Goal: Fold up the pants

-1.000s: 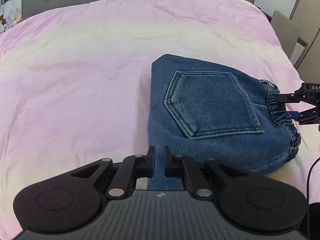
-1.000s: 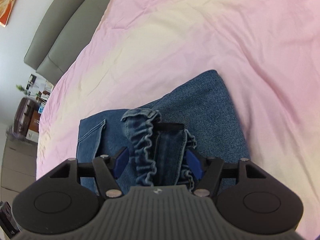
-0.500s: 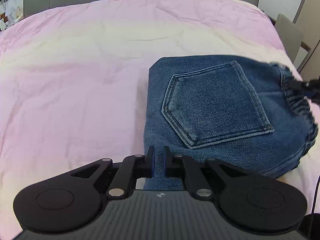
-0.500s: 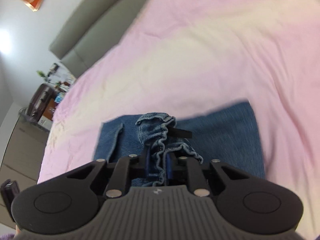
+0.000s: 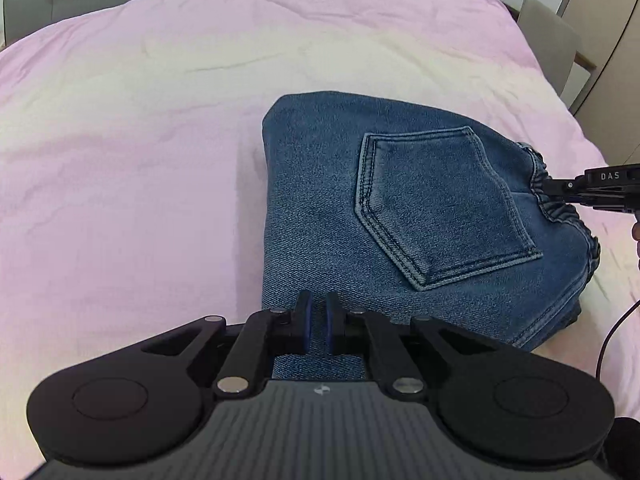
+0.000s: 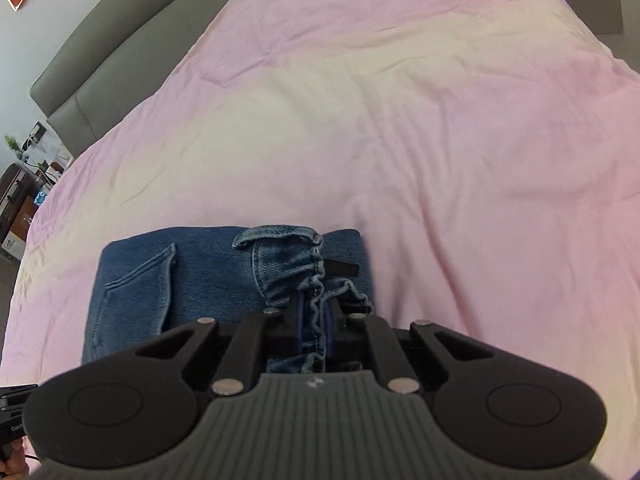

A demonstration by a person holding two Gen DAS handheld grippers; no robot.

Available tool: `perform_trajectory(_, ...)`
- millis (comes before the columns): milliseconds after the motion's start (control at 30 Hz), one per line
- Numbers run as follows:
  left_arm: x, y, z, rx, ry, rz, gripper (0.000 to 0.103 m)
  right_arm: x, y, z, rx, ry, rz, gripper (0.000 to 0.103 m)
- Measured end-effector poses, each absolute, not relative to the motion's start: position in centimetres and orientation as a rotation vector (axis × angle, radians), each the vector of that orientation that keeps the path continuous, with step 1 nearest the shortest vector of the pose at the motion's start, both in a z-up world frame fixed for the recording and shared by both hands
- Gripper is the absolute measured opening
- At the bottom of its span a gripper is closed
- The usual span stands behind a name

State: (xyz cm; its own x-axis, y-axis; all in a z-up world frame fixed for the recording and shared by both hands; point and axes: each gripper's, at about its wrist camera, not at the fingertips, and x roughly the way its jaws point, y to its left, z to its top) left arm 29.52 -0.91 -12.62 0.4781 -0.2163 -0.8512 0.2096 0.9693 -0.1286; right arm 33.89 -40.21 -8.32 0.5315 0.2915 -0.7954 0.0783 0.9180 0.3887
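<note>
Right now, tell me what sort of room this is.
Most likely a bedroom. The jeans lie on a wide bed under a pink cover, a padded grey headboard runs behind it, and a cluttered side cabinet stands by the wall.

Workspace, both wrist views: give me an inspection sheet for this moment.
Surface: pink bedspread, lightly wrinkled.
Job's things: jeans folded into a compact stack, back pocket up.
Clutter: nothing seen on the bedspread.
Grippers: left gripper shut on the jeans' near edge; right gripper shut on the elastic waistband.
Cables: thin black cable at the right edge.
Surroundings: grey headboard, chair, cluttered side furniture.
</note>
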Motion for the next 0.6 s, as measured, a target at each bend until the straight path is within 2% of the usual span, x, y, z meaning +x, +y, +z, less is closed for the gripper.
perform_trajectory(133,29.6,-0.1,-12.3,0.002,1.051,-0.259,0.007,34.3,-38.8,-7.1,0.331,1.025,0.122,0.005)
perform_trajectory(267,28.2,0.7,-11.3,0.018,1.013,-0.264,0.013,32.4,-38.5,-4.2,0.277,0.981,0.142,0.017)
perform_trajectory(433,26.0,2.0,-10.9,0.009,1.003,-0.293,0.017,27.4,-36.0,-1.2,0.172,0.874,0.278,0.017)
perform_trajectory(600,23.9,2.0,-12.1,0.053,1.026,-0.278,0.018,24.1,-33.4,-3.3,0.015,0.87,0.297,0.017)
